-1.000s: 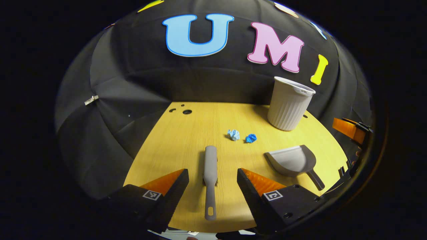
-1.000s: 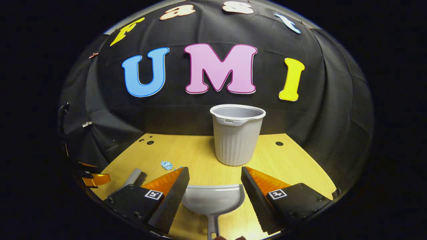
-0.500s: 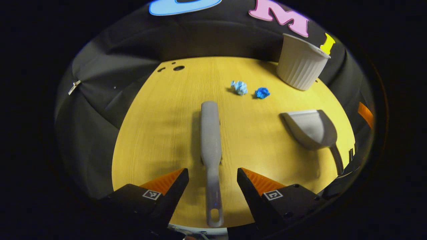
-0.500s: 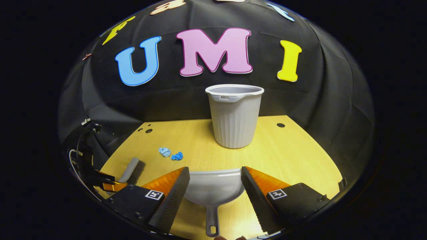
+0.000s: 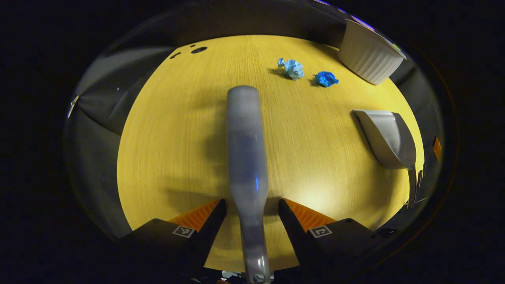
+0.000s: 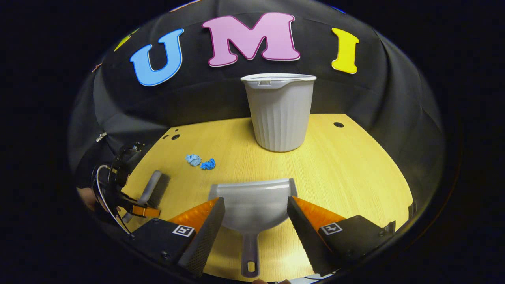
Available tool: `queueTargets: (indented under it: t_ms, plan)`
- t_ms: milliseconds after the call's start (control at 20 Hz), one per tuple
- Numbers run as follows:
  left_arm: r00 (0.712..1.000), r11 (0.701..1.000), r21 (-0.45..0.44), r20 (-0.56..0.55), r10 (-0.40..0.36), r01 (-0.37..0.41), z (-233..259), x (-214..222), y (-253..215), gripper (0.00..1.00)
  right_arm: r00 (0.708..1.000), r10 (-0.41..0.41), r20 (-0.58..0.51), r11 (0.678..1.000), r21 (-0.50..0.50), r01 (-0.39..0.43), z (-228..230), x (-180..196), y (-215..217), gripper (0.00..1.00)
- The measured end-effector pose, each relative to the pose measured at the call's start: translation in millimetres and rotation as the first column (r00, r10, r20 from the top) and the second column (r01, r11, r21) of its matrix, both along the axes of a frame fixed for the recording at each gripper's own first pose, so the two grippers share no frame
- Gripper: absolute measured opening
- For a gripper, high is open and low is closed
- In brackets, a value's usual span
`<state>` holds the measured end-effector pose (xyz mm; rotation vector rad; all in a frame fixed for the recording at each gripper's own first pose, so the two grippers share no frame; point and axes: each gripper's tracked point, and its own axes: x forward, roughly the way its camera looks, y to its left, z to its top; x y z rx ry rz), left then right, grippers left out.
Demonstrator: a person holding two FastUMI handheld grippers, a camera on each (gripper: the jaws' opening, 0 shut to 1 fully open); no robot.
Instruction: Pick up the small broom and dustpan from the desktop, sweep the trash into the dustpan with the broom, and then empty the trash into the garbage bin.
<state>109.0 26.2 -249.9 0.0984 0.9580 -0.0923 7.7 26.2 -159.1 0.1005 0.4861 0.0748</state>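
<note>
- The left gripper (image 5: 252, 207) hangs low over the wooden desktop (image 5: 165, 130) with its jaws spread apart; the grey broom (image 5: 245, 150) lies lengthwise between the two fingers, its handle running down the gap, and neither finger is seen pressing on it.
- In the left gripper view, two crumpled scraps lie beyond the far end of the broom and a little to its right — a pale blue paper ball (image 5: 292, 68) and, just beside it, a darker blue paper ball (image 5: 326, 79).
- The ribbed grey garbage bin (image 5: 369, 59) stands upright beyond the scraps, near the desktop's far edge.
- The grey dustpan (image 5: 388, 136) lies well to the right of the broom, its scoop towards the bin.
- In the right gripper view, the right gripper (image 6: 255, 205) is also released, its fingers set either side of the dustpan (image 6: 252, 203); the pan's handle points back between them, touching neither as far as can be told.
- The garbage bin (image 6: 279, 112) stands straight ahead of the dustpan, well apart from it.
- Left of the dustpan lie the two paper balls, pale (image 6: 193, 159) and dark (image 6: 208, 164), close together.
- Farther left, at the desktop's edge, the broom (image 6: 152, 189) lies with the left gripper (image 6: 136, 209) over its handle — a hand shows just behind it.
</note>
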Motion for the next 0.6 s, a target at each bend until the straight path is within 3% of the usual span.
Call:
queueTargets:
  t_ms: [150, 250, 350, 600]
  plan:
    - [1.000, 1.000, -0.002, -0.030, 0.001, -0.001, 0, -3, -5, 0.78, 0.999, 0.027, -0.045, 0.999, 0.036, -0.025, -12, -2, 6, 0.99]
    - [0.999, 1.000, -0.004, -0.039, 0.013, -0.014, 0, -2, -8, 0.50, 0.995, 0.055, -0.083, 0.998, 0.046, -0.051, -21, -3, 8, 0.99]
    - [0.998, 0.999, -0.008, -0.055, 0.042, -0.042, -1, -3, -9, 0.37, 0.989, 0.086, -0.123, 0.996, 0.045, -0.081, -30, -5, 10, 0.99]
    - [0.994, 0.993, -0.049, -0.024, 0.108, -0.109, 0, -2, -9, 0.27, 0.961, 0.114, -0.253, 0.993, 0.047, -0.106, -49, -17, 6, 0.99]
